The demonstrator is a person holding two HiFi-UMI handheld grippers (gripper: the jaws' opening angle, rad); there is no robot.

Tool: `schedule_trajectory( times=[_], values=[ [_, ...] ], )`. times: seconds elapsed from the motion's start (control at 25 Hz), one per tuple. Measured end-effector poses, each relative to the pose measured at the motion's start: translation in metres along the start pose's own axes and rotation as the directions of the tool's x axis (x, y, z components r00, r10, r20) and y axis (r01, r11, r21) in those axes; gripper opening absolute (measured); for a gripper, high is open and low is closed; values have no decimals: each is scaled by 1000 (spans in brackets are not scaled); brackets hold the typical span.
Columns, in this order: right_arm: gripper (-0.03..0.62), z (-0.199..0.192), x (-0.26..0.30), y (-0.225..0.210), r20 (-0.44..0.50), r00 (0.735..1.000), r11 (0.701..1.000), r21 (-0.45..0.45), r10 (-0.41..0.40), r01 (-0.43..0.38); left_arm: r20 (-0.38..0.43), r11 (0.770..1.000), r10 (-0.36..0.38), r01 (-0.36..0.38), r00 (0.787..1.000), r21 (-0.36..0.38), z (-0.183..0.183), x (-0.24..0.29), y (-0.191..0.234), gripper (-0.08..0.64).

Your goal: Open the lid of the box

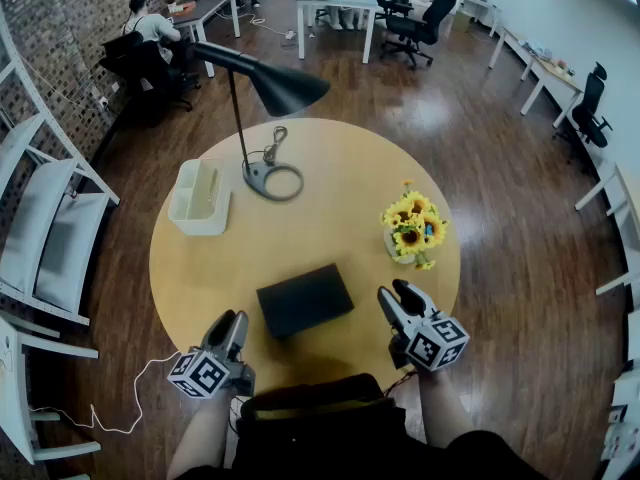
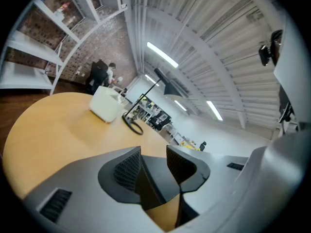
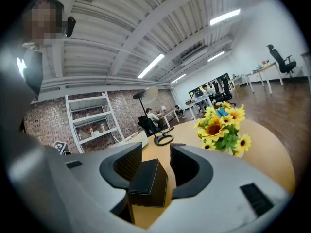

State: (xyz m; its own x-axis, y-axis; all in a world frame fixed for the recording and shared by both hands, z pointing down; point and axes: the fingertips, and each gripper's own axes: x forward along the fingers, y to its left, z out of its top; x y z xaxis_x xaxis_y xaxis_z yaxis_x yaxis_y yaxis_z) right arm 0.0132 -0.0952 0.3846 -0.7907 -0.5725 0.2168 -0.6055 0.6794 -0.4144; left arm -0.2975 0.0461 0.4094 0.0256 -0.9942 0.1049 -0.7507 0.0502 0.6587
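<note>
A flat black box (image 1: 305, 300) lies shut on the round wooden table (image 1: 300, 233), near its front edge. My left gripper (image 1: 238, 318) hangs just left of the box, its jaws a narrow gap apart with nothing gripped. In the left gripper view the box (image 2: 151, 181) shows through the gap of that gripper (image 2: 154, 154). My right gripper (image 1: 395, 290) is just right of the box, apart from it, with its jaws open. In the right gripper view the box (image 3: 146, 178) sits low between the jaws of that gripper (image 3: 155, 154), and no pad presses on it.
A black desk lamp (image 1: 272, 180) stands at the back of the table with its shade (image 1: 288, 88) over the far edge. A white container (image 1: 200, 196) sits at the left and a sunflower pot (image 1: 412, 228) at the right. White shelving (image 1: 45, 238) stands beside the table on the left.
</note>
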Motion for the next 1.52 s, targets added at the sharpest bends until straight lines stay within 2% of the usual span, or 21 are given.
schedule_trajectory(
  times=[0.08,0.12,0.16,0.24,0.32,0.44,0.52,0.64,0.84,1.0,1.08,1.24,1.28,1.32,1.36,1.4,1.48,1.52],
  values=[
    [186,-12,17,1,-54,998,1000,-6,11,-11,-42,998,63,-64,997,-26,-18,9,13,160],
    [186,-19,26,0,-86,996,1000,7,12,-11,-68,995,85,-88,994,-47,-28,14,18,203],
    [186,-28,35,-3,-119,993,999,35,9,-5,-95,992,96,-103,991,-75,-36,19,21,233],
    [186,-45,53,-9,-183,983,993,119,5,17,-138,985,98,-116,986,-130,-50,28,24,235],
    [186,-60,67,-8,-240,970,981,192,22,25,-169,980,87,-115,982,-160,-59,37,23,235],
    [186,-86,78,-2,-308,950,971,239,55,21,-218,980,58,-97,974,-172,-74,46,14,235],
    [186,-98,78,4,-322,944,963,269,74,16,-245,982,26,-70,969,-175,-83,50,4,235],
    [184,-104,77,10,-300,949,944,329,96,9,-253,986,5,-48,967,-161,-82,52,-4,241],
    [184,-113,66,24,-315,942,951,310,112,-10,-261,985,-5,-41,965,-170,-74,56,5,241],
    [183,-124,54,46,-330,926,946,316,181,-72,-263,990,11,-48,965,-135,-62,65,15,241],
    [183,-132,48,60,-351,909,945,307,225,-115,-261,993,18,-48,965,-109,-56,72,20,241],
    [184,-148,29,80,-391,854,928,282,342,-242,-279,997,13,-34,960,-69,-50,79,24,239],
    [184,-147,24,79,-384,852,928,254,355,-272,-287,997,3,-24,958,-69,-51,79,22,239],
    [184,-144,19,76,-373,862,938,189,343,-292,-293,997,-7,-15,956,-72,-51,77,20,239],
    [202,-139,15,72,-361,880,951,81,308,-299,-293,997,-15,-6,956,-72,-51,75,18,239],
    [283,-135,13,68,-354,897,953,-51,263,-300,-290,998,-21,1,957,-67,-50,71,16,239],
    [430,-137,12,64,-374,905,908,-274,204,-318,-282,998,-26,10,959,-61,-48,63,16,239],
    [462,-141,13,62,-401,895,878,-337,193,-340,-279,998,-32,14,960,-66,-48,59,15,239]
  ],
)
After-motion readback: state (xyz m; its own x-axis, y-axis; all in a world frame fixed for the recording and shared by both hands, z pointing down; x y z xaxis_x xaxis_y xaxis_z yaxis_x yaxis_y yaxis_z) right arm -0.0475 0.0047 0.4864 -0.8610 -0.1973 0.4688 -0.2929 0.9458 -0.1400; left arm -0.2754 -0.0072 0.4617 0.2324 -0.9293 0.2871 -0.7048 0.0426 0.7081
